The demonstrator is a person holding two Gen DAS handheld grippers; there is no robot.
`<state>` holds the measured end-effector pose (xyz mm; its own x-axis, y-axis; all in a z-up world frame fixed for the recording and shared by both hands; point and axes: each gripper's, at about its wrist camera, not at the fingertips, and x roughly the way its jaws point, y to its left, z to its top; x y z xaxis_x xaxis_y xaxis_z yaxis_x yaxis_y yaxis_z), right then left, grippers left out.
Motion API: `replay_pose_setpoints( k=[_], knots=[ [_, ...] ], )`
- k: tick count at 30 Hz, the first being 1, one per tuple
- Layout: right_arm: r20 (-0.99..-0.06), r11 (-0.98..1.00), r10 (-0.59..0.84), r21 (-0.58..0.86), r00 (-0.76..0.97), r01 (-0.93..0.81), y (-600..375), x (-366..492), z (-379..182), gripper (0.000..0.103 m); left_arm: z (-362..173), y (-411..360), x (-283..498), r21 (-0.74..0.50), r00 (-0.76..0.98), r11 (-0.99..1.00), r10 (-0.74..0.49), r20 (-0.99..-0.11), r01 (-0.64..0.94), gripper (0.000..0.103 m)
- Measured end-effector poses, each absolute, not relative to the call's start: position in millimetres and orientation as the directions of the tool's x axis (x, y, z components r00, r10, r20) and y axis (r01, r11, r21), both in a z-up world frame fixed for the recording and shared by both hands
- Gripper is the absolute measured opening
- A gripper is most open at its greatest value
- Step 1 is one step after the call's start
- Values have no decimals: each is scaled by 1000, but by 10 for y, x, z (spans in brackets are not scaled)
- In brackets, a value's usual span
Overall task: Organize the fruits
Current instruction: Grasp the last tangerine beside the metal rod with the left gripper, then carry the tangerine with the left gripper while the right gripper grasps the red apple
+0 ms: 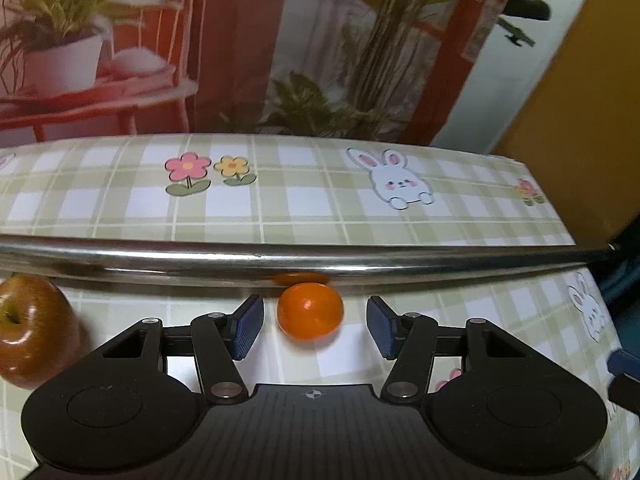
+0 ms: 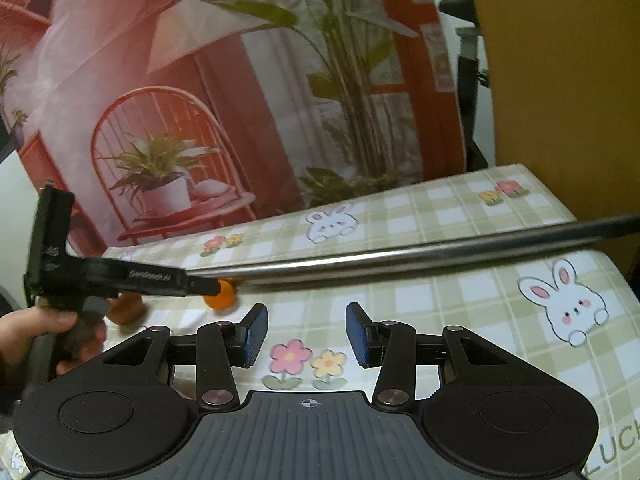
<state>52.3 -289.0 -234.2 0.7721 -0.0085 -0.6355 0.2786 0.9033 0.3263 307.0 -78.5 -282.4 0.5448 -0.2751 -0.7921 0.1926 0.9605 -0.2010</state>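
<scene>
Facing a polished steel bar [image 1: 280,258] that crosses the green-and-white checked tablecloth printed with rabbits and flowers [image 1: 320,200], the left gripper [image 1: 314,328] stands with its jaws partly open. The small round orange mandarin [image 1: 310,310] lies on the cloth in line with the gap, just before the bar, which mirrors it. Cloth shows on either side of the fruit, and neither blue ribbed pad [image 1: 248,328] touches it, so this tool holds nothing. The left wrist view alone shows that clearance. It also shows the red-brown apple with a greenish stem hollow [image 1: 32,330] sharply, resting on the cloth well to the left of the mandarin. The right wrist view shows what the left one cannot: the left gripper seen from the side, a black body held by a hand [image 2: 36,332], with its tip over the mandarin. Only the lower part of the fruit shows there, and contact cannot be judged from that angle. The apple appears there only as a blurred brown shape. The right gripper [image 2: 306,334] hangs over bare cloth on the near side of the bar, above a printed pink and yellow flower pair. Its jaws stand apart with nothing between them, well clear of both fruits. A printed backdrop of plants and red furniture [image 1: 240,40] stands behind the table in both views.
</scene>
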Motion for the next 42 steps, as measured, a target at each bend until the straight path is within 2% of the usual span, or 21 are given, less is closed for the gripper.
replay_pose_setpoints(
  k=[2,4,13,24,35,42],
  knots=[
    [-638,898,-10,334,770,288,-2938,492,-2381,41,-2864,-813,3114,-193,540,964,-263,-799,184,53],
    [-639,894,-10,340,769,293,-2963,481,-2408,41,-2883,-813,3124,-190,532,965,-259,-807,182,41],
    [-644,889,1,350,765,294,-2954,469,-2428,41,-2809,-670,2946,-211,531,957,-287,-797,200,41],
    [-647,891,41,369,762,265,-2699,389,-2318,41,-2322,44,2186,-266,573,942,-337,-747,207,41],
    [-678,919,116,351,726,181,-2074,429,-2201,42,-1871,1249,1349,-224,646,970,-233,-727,98,41],
    [-695,943,177,323,697,83,-1493,746,-2129,42,-1801,1781,1111,-191,682,981,-156,-714,25,41]
  ],
)
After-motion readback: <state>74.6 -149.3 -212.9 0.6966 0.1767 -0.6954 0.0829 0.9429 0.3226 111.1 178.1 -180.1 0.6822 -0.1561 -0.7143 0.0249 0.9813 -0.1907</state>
